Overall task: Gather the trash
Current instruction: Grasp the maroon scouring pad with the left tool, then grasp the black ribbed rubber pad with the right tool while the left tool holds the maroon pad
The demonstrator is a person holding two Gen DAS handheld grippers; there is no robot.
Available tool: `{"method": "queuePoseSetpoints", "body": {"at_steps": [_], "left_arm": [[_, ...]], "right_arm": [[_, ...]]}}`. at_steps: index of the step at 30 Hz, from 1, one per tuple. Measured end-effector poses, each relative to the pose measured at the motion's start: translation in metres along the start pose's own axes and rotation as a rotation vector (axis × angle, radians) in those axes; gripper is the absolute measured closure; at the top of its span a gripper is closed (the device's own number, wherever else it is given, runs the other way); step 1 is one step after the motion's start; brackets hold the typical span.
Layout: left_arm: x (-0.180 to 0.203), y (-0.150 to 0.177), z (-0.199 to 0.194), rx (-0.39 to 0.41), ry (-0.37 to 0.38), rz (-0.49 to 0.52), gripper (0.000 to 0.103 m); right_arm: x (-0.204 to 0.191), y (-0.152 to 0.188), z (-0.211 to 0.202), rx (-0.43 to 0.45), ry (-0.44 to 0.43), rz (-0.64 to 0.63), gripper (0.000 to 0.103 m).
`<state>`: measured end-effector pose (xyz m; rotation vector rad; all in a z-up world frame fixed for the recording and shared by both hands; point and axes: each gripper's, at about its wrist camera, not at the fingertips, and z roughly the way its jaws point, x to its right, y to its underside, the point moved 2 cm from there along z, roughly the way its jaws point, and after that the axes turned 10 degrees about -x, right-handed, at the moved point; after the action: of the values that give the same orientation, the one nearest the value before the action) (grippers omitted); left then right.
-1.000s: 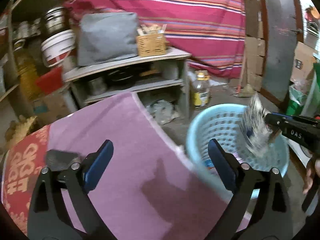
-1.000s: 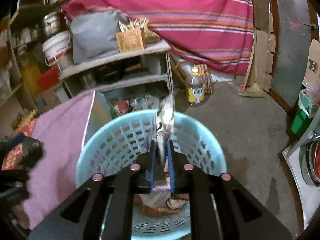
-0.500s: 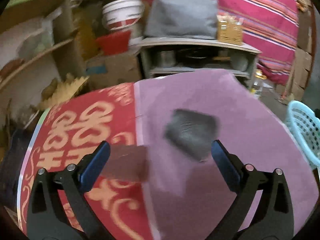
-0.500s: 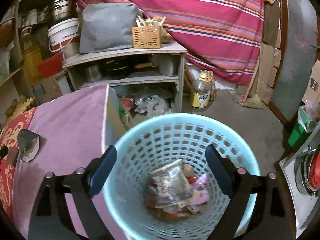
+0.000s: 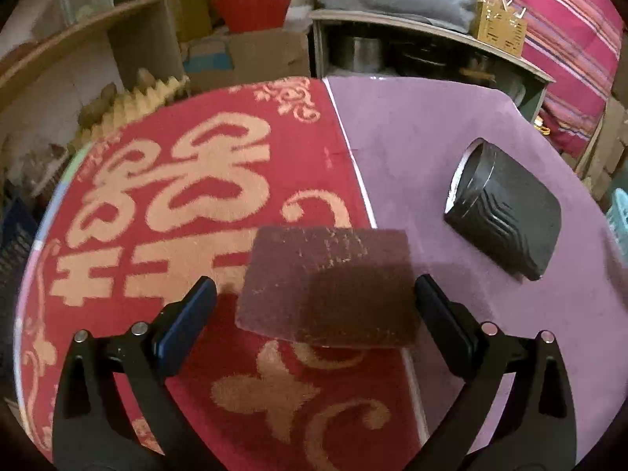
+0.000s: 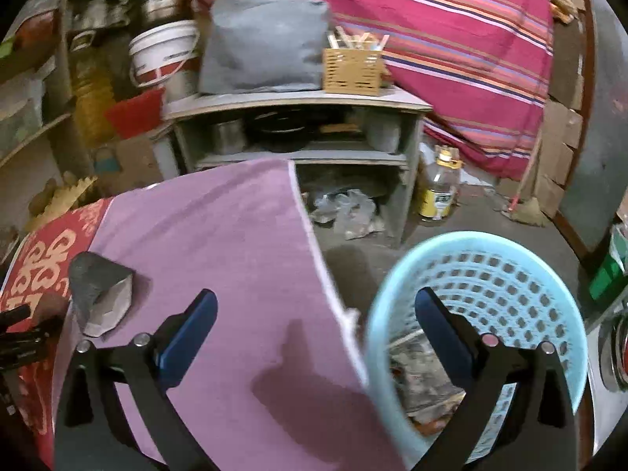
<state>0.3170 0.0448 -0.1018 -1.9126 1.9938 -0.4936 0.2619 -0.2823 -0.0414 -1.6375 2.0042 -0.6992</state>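
In the left wrist view my left gripper (image 5: 314,314) is open, its jaws on either side of a flat dark brown pad (image 5: 327,282) lying on the red patterned cloth (image 5: 157,204). A crushed black packet (image 5: 506,216) with a silver opening lies to its right on the purple cloth (image 5: 412,137). In the right wrist view my right gripper (image 6: 314,333) is open and empty over the purple cloth's (image 6: 219,243) edge. The light blue trash basket (image 6: 463,251) stands on the floor to the right, with wrappers inside. The black packet (image 6: 98,294) lies at the left.
A grey shelf unit (image 6: 298,125) with pots, a grey cushion and a wicker box stands behind the table. A plastic bottle (image 6: 439,192) stands on the floor by it. A striped red cloth (image 6: 451,39) hangs behind. A green bin (image 6: 608,274) is at the far right.
My right gripper opened and dropped the wrapper into the basket, then swung left over the table edge. My left gripper swung left and came down around the brown pad.
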Motion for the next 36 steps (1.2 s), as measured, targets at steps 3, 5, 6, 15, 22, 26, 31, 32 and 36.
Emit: {"method": "queuePoseSetpoints", "body": {"at_steps": [3,5,6,15,22,26,31,32,36], "left_arm": [[0.0,0.001,0.003,-0.015,0.042,0.01,0.019],[0.001,0.002,0.002,-0.005,0.042,0.011,0.019],[0.001,0.003,0.0,0.007,0.04,0.01,0.019],[-0.014,0.005,-0.052,0.153,0.014,0.0,0.019],[-0.053,0.015,-0.077,0.207,-0.031,-0.042,0.019],[-0.072,0.02,-0.078,0.208,-0.043,-0.063,0.019],[-0.092,0.024,-0.074,0.19,-0.042,-0.095,0.019],[-0.093,0.025,-0.075,0.19,-0.04,-0.099,0.019],[-0.096,0.024,-0.077,0.197,-0.027,-0.11,0.019]], "right_arm": [[-0.017,0.0,0.004,-0.014,-0.024,-0.012,0.004],[-0.028,0.002,0.007,-0.024,-0.041,-0.022,0.005],[-0.032,0.003,0.008,-0.026,-0.046,-0.025,0.005],[-0.09,0.012,0.012,-0.028,-0.128,-0.085,0.005],[-0.145,0.018,0.019,-0.049,-0.18,-0.163,0.005],[-0.175,0.018,0.023,-0.051,-0.194,-0.187,0.005],[-0.198,0.011,0.037,-0.071,-0.144,-0.215,0.005],[-0.201,0.01,0.041,-0.08,-0.13,-0.213,0.005],[-0.202,0.008,0.053,-0.104,-0.124,-0.2,0.005]]}}
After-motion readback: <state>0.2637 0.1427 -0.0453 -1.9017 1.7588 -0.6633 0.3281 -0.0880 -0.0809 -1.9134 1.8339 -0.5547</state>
